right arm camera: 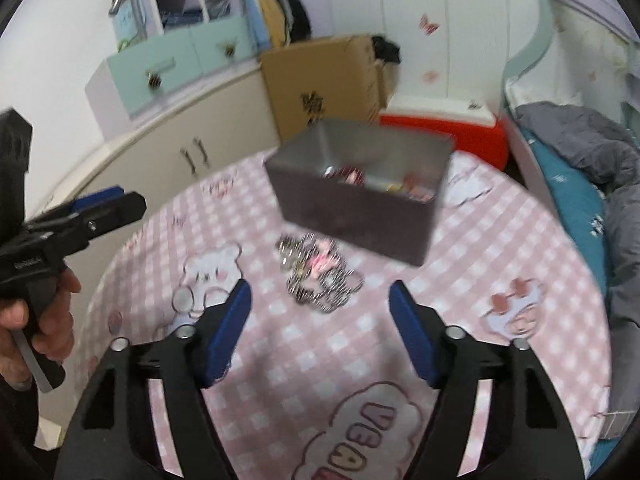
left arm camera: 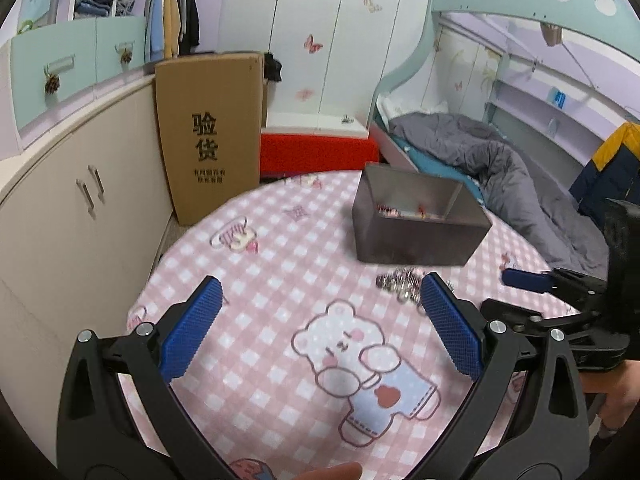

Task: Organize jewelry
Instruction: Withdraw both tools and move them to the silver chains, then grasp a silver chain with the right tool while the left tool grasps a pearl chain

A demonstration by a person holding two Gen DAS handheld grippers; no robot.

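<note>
Your right gripper [right arm camera: 320, 300] jaws released, nothing between them, silver jewelry pile [right arm camera: 318, 272] just ahead, grey box [right arm camera: 360, 216] beyond it, your left gripper [left arm camera: 320, 308] jaws released over the counter [left arm camera: 280, 264].

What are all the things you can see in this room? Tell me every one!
metal box: one, dark grey, open, on the table, small trinkets inside
jewelry pile: one, silvery with pink, on the table, in front of the box
table: one, round, pink checked cloth with bears
cardboard box: one, brown, beside the cabinet
cabinet: one, beige
bed: one, grey quilt
left tool: blue pads, open, empty
right tool: blue pads, open, empty
hand: holding the left tool
</note>
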